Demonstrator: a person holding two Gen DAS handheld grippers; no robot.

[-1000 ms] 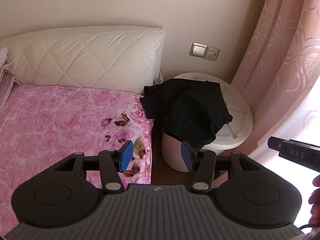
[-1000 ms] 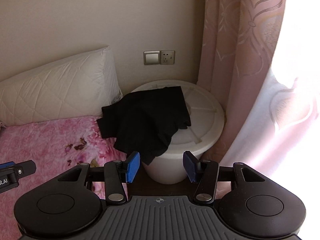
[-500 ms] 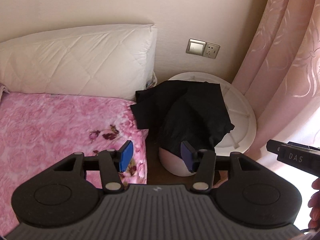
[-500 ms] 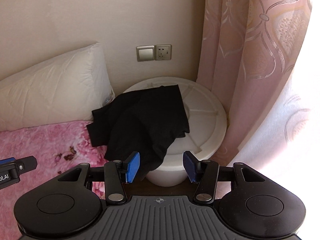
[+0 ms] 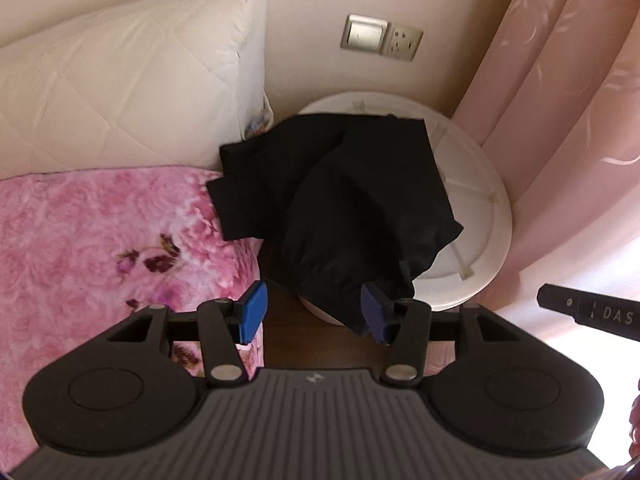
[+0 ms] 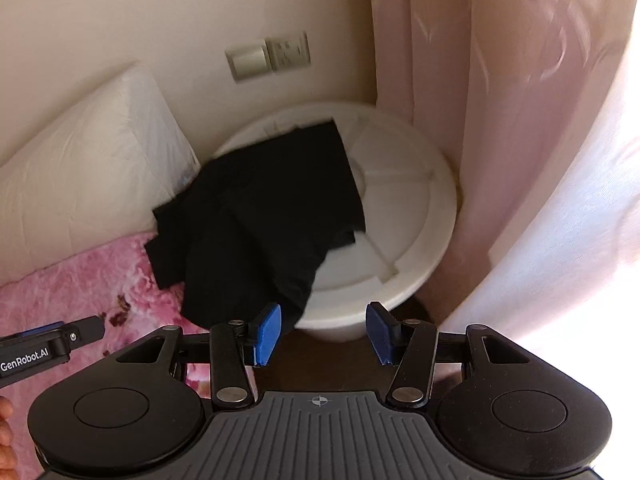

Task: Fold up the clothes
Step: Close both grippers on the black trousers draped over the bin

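A crumpled black garment (image 5: 344,200) lies draped over the lid of a round white bin (image 5: 476,208) and onto the corner of the bed. It also shows in the right wrist view (image 6: 256,232), on the same bin (image 6: 404,220). My left gripper (image 5: 314,314) is open and empty, hovering just short of the garment's lower hem. My right gripper (image 6: 324,334) is open and empty, in front of the bin and right of the hanging hem. Each gripper shows at the edge of the other's view.
A pink flowered blanket (image 5: 100,240) covers the bed at left, with a white quilted pillow (image 5: 120,92) against the wall. A pink curtain (image 5: 560,100) hangs at right. A switch and socket (image 5: 382,38) sit on the wall. Dark floor shows between bed and bin.
Both grippers have moved forward and right towards the bin, so the black garment looms larger and closer. Both stay open.
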